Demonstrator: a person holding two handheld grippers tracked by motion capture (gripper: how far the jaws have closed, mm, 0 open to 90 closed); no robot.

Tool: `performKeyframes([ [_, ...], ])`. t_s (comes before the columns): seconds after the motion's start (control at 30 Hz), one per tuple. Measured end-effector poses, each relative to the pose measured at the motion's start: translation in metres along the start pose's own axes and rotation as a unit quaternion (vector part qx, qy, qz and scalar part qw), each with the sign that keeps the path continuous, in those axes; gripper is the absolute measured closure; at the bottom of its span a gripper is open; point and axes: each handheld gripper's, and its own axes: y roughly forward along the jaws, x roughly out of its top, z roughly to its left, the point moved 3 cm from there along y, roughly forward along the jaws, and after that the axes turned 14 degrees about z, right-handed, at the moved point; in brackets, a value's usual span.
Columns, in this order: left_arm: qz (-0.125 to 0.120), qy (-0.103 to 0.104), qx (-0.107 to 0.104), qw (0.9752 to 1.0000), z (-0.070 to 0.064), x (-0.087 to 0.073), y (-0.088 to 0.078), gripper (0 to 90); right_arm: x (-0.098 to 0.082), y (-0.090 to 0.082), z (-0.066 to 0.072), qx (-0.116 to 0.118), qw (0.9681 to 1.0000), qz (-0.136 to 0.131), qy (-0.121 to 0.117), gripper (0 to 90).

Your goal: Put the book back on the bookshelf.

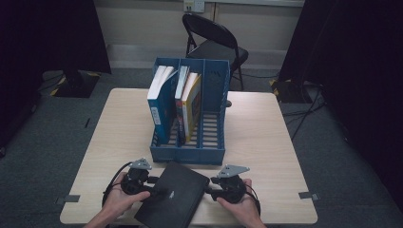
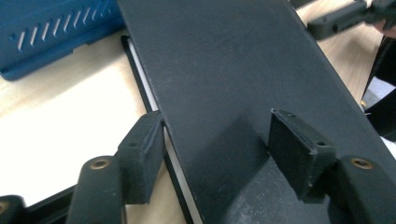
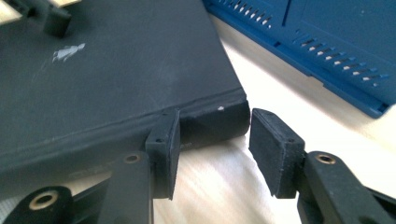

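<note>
Both grippers flank a black book (image 1: 172, 194) lying flat on the wooden table (image 1: 256, 128): left gripper (image 2: 217, 154) straddles its page edge, right gripper (image 3: 212, 149) its spine corner, jaws apart, neither clamping. Just beyond them a blue file rack (image 1: 190, 111) holds upright books (image 1: 177, 102); folding chair (image 1: 214, 40) behind.

place: recording lab or studio | evidence: black curtains (image 1: 47, 33) left and right of the grippers | grey carpet floor (image 1: 43, 137) with cables and tape marks | black folding metal chair (image 1: 216, 40) beyond the pale wooden table (image 1: 266, 137) | white wall socket (image 1: 194, 5) on the far wall
</note>
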Motion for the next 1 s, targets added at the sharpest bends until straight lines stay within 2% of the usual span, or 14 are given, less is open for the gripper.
performKeyframes([
  [0.07,0.003,-0.002,-0.005,1.0000,-0.001,-0.001,0.000,32.6,0.004,0.000,-0.001,-0.001,1.0000,-0.002,-0.003,53.4],
  [0.1,0.003,-0.004,-0.017,0.9999,-0.001,-0.002,0.001,32.6,0.005,0.000,-0.001,-0.002,1.0000,-0.002,-0.004,53.4],
  [0.3,0.011,-0.001,-0.028,0.9995,-0.002,-0.010,-0.003,34.4,0.010,0.003,-0.002,-0.010,0.9998,-0.011,-0.011,55.7],
  [0.37,0.014,-0.006,-0.029,0.9995,-0.001,-0.011,-0.005,35.7,0.013,0.004,-0.001,-0.016,0.9997,-0.011,-0.015,55.6],
  [0.57,0.010,-0.026,-0.035,0.9990,0.002,-0.012,-0.004,35.6,0.019,0.009,-0.006,-0.008,0.9998,-0.016,-0.008,55.6],
  [0.7,0.003,-0.031,-0.031,0.9990,0.004,-0.012,-0.004,34.9,0.022,0.012,-0.007,-0.012,0.9997,-0.022,-0.007,55.5],
  [0.8,-0.013,-0.031,-0.010,0.9994,0.006,-0.009,-0.002,32.6,0.021,0.013,-0.008,-0.012,0.9996,-0.026,-0.002,52.9],
  [0.87,-0.018,-0.039,0.001,0.9991,0.008,-0.006,-0.001,28.1,0.020,0.013,-0.008,-0.010,0.9995,-0.029,0.001,52.9],
  [0.93,-0.023,-0.047,0.000,0.9986,0.012,-0.004,0.001,26.0,0.020,0.013,-0.007,-0.015,0.9995,-0.030,0.000,52.8],
  [1.0,-0.031,-0.060,0.011,0.9977,0.013,-0.001,0.002,24.9,0.020,0.013,-0.008,-0.015,0.9995,-0.029,0.001,51.5],
])
